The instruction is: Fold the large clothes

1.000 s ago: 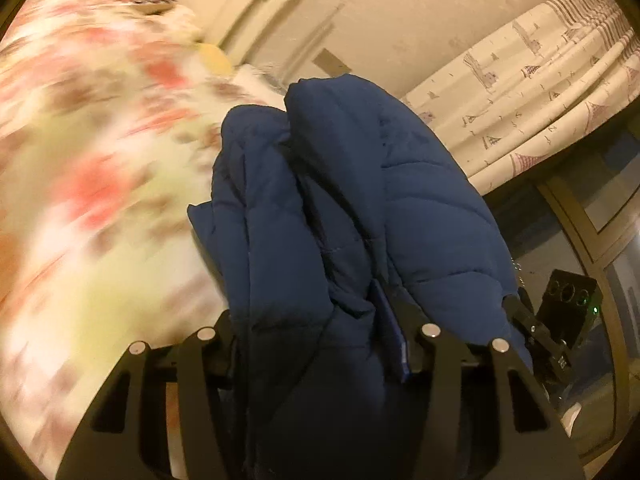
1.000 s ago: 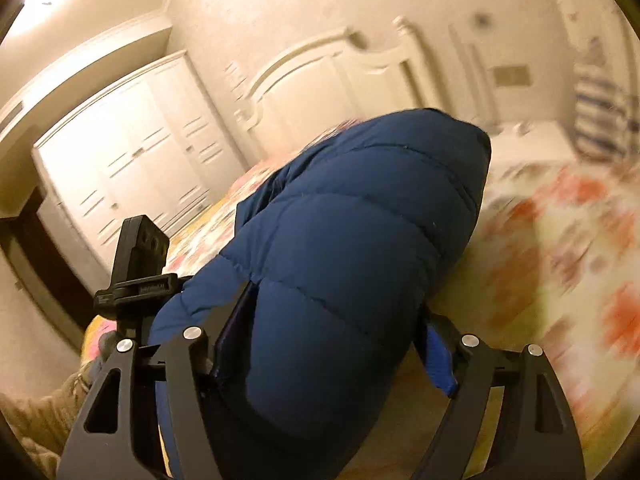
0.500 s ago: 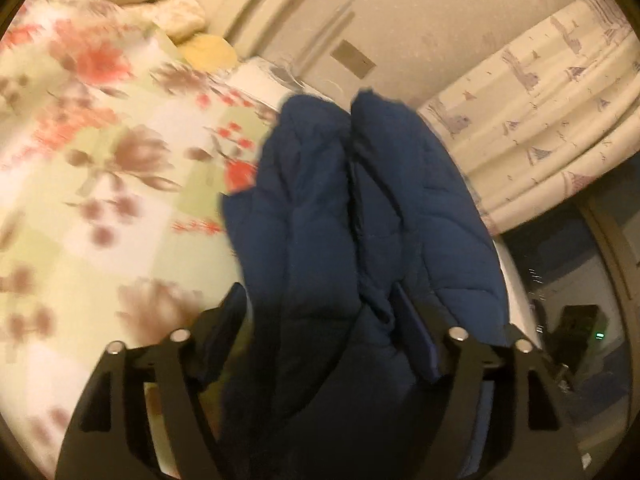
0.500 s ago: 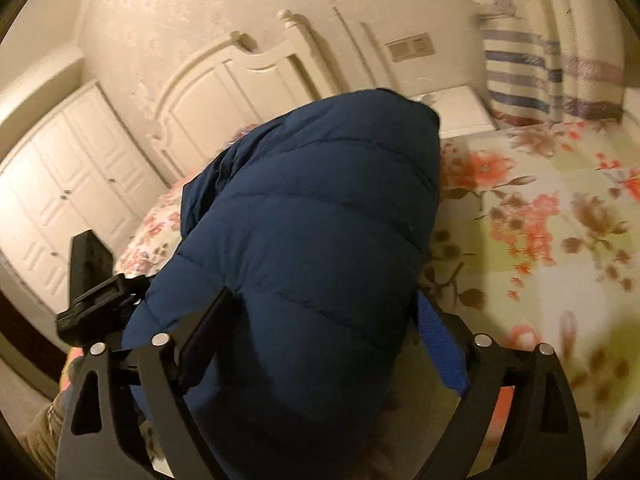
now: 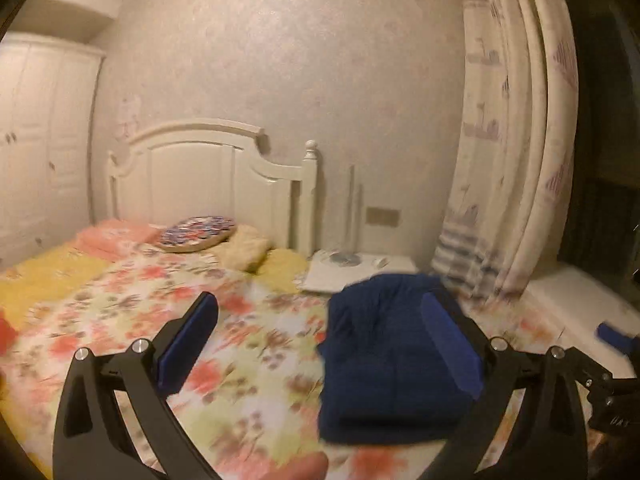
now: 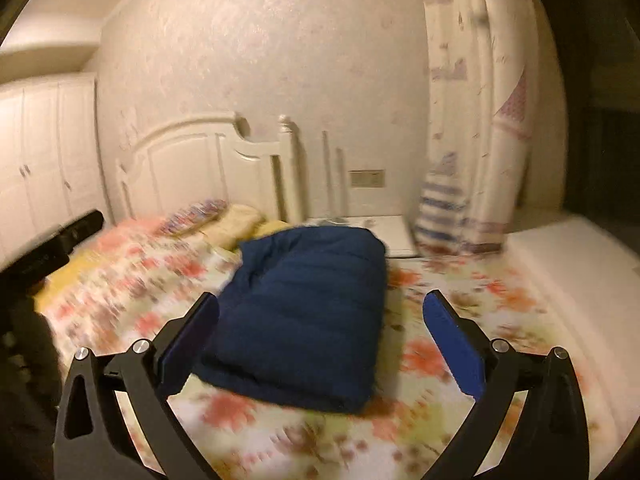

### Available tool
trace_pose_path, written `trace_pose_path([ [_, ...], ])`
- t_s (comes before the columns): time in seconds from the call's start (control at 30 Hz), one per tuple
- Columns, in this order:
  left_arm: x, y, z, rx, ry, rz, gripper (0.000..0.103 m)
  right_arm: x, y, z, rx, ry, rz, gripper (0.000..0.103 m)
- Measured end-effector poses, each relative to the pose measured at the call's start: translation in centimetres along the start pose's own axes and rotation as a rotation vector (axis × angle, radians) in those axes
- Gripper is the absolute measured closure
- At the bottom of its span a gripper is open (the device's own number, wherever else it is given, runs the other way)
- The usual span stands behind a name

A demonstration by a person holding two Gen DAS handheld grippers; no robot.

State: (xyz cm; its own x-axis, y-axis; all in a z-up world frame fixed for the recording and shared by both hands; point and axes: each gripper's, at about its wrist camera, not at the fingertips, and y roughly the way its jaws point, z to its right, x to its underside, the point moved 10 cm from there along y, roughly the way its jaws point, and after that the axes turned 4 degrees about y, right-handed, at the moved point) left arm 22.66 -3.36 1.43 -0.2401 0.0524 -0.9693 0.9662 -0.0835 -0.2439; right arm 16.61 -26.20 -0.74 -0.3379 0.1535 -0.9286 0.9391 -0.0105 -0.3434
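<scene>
jaws: left gripper (image 5: 320, 336) and right gripper (image 6: 320, 332) just opened wide, empty | folded navy quilted puffer jacket (image 6: 304, 312) on floral bedspread (image 6: 460, 360): soft, bulky, probably springy; grip thick folded edges

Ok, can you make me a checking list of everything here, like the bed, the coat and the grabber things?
Surface: bed with a floral cover, blurred.
Job's things: blue puffy coat, folded into a bundle, lying on the cover.
Clutter: round patterned cushion, cream pillow, pink bedding near the headboard.
Grippers: left gripper open, right gripper open; both jaws have just been opening and now hold nothing.
Cables: nothing seen.
Surroundings: white wardrobe, curtain, white bedside table.
</scene>
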Motion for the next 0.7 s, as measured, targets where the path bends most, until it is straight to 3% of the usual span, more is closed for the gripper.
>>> trace_pose_path([
  [0.1, 1.8, -1.8, 1.1, -0.007, 0.022, -0.003, 0.002, 2.2, -1.8, -1.3, 0.019, -0.052, -0.021, 0.005],
  [0.27, 4.6, -2.5, 3.1, 0.047, 0.046, -0.061, 0.002, 3.8, -3.3, -2.5, 0.011, -0.123, -0.055, 0.005],
  [0.7, 4.6, -3.6, 3.9, 0.055, 0.080, -0.034, 0.002, 3.8, -3.5, -2.4, -0.011, -0.071, -0.060, 0.005],
])
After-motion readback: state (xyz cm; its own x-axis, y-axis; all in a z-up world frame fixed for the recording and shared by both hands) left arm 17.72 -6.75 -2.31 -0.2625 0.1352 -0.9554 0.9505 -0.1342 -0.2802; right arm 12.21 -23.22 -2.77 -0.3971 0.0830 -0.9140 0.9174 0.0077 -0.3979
